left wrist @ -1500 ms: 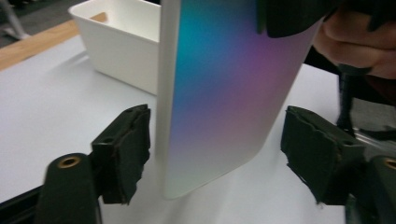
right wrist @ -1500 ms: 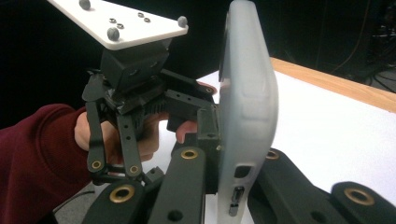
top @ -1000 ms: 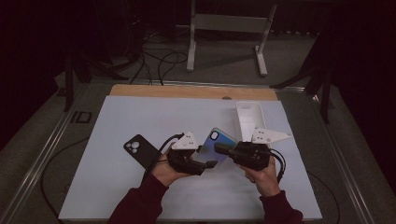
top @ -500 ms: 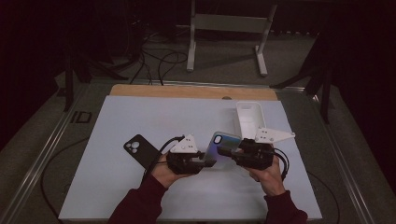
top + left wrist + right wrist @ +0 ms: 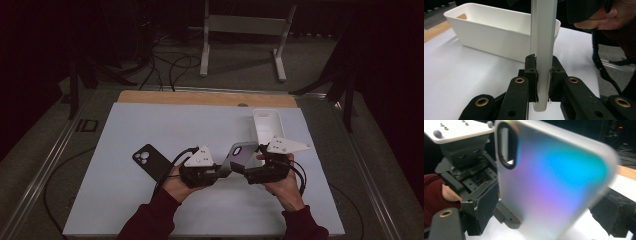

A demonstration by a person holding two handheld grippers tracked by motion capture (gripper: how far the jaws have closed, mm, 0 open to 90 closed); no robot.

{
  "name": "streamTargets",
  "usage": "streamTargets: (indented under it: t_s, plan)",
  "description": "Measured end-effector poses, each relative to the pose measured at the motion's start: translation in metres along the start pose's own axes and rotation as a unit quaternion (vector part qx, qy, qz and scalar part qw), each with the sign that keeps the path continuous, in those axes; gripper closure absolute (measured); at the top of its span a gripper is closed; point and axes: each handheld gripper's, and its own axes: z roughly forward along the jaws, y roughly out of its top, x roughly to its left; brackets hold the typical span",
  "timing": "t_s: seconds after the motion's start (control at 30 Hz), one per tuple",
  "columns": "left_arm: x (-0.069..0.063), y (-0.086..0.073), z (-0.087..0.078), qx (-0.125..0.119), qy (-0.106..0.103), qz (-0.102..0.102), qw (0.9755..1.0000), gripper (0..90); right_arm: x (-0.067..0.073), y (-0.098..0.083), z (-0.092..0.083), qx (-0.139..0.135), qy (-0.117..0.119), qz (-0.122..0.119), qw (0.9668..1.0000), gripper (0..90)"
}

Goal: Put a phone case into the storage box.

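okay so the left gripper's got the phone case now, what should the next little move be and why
Probably draw the right gripper back from the case. The left gripper has just closed and its pads clamp the case's edge, while the right jaws have just opened and stand off both sides, so the handover looks done.

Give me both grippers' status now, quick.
Left gripper: jaws just closed, shut on the iridescent phone case.
Right gripper: jaws just opened, open; the case stands between its pads, not pressed.
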Motion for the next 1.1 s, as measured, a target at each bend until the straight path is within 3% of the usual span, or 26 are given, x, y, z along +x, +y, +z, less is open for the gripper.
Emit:
streamTargets:
  t_s: [0.23,0.4,0.73,1.1]
  plan:
    - [0.0020,-0.0008,0.0001,0.000,0.029,-0.012,0.9995,81.4,-0.0020,0.0008,-0.0045,0.007,-0.034,0.012,0.9993,8.3]
    - [0.0008,-0.0011,0.0007,0.006,0.044,-0.012,0.9989,81.4,-0.0017,0.0018,-0.0069,-0.003,-0.051,0.023,0.9984,7.9]
    - [0.0013,-0.0015,-0.0009,0.006,0.075,-0.028,0.9968,81.3,-0.0032,0.0022,-0.0076,-0.023,-0.068,0.026,0.9971,7.9]
    - [0.0005,-0.0009,0.0006,0.009,0.099,-0.038,0.9944,81.3,-0.0006,0.0079,-0.0007,-0.025,-0.075,0.030,0.9964,7.9]
